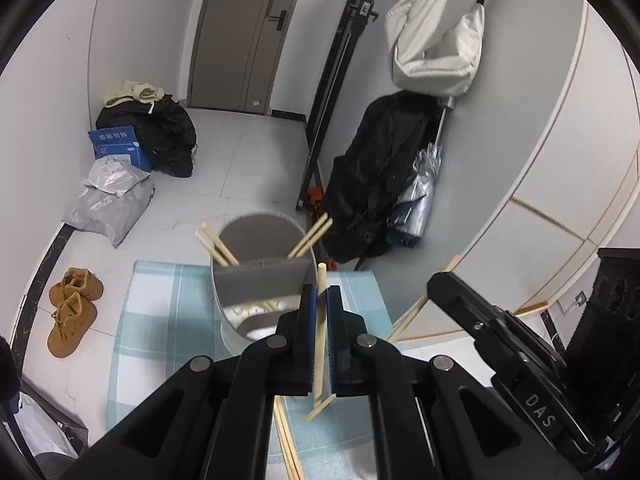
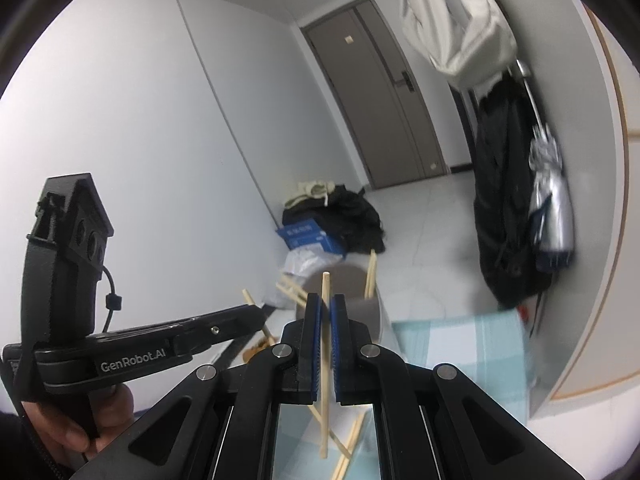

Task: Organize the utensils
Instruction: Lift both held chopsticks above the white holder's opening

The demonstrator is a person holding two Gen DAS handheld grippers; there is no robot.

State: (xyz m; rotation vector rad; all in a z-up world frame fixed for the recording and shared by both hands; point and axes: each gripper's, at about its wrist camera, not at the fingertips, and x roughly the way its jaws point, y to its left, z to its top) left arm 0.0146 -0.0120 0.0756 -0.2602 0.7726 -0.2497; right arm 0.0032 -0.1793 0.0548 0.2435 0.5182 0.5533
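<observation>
Left tongs (image 1: 321, 294) clamped on one pale wooden chopstick (image 1: 320, 328), right tongs (image 2: 326, 304) likewise on another chopstick (image 2: 325, 360), both above grey cylindrical holder (image 1: 260, 276) on checked blue cloth (image 1: 160, 320).

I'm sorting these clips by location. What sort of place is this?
Probably a home entryway or hall: a grey door with a lock handle, a pair of tan boots on the tiled floor, and a dark coat with a folded umbrella by the wall.

Holder (image 1: 256, 280) mouth — leaning chopsticks (image 1: 218, 246) inside
</observation>
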